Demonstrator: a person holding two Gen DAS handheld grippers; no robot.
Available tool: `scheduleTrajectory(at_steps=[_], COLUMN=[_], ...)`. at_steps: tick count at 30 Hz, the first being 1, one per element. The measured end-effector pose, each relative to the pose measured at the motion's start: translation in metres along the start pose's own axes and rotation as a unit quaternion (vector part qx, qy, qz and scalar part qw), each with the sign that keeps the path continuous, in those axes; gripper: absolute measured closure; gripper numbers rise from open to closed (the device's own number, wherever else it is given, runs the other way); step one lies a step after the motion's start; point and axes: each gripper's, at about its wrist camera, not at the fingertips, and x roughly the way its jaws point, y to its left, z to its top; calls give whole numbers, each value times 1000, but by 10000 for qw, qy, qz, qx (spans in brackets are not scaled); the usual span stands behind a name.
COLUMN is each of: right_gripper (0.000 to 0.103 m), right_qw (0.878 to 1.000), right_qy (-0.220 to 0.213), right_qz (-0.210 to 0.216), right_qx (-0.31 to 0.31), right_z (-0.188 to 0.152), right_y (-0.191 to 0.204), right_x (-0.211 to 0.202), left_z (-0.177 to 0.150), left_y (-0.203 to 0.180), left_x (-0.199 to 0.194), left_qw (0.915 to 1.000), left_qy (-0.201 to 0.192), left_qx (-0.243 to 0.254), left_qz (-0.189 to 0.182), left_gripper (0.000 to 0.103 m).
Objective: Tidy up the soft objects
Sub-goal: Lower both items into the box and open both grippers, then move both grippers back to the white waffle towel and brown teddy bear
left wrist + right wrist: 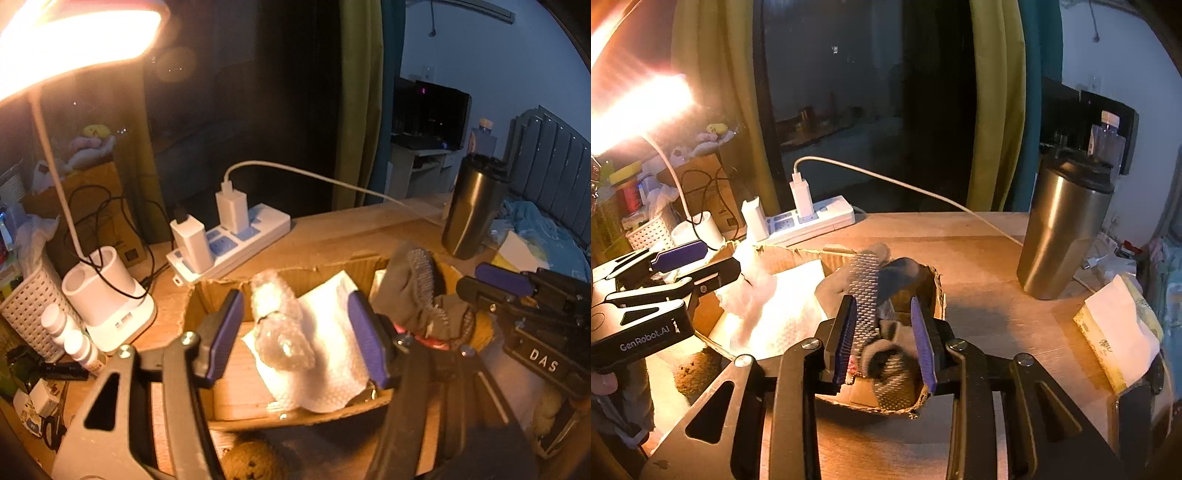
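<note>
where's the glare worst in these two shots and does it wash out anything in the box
Left wrist view: the lamp blows out the top left corner; the bubble wrap glints. Right wrist view: lamp flare streaks the left edge, and the tissue in the box is washed out.

Both the left gripper (pixel 295 336) and right gripper (pixel 884 341) are black, silver-screwed, with ribbed blue pads.

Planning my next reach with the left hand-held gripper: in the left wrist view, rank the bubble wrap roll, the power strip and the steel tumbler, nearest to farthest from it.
1. Bubble wrap roll: in the cardboard box, between the left hand-held gripper fingers.
2. Power strip: behind the box, slightly left.
3. Steel tumbler: far right, on the desk.
</note>
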Motion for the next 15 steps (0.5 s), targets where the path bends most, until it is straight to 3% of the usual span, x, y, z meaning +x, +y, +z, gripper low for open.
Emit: scheduleTrajectory(at_steps=[15], right_gripper=[66], right_qw=[9994], right_qy=[-320], right_qz=[-18], right_qx=[-157], right_z=[4], right_y=[23], right_x=[-45], left_z=[4], left_y=[4], left_x=[-57], left_qw=[9991], left_qy=[-422], left_qx=[19], left_qz=[-1], left_gripper=[43])
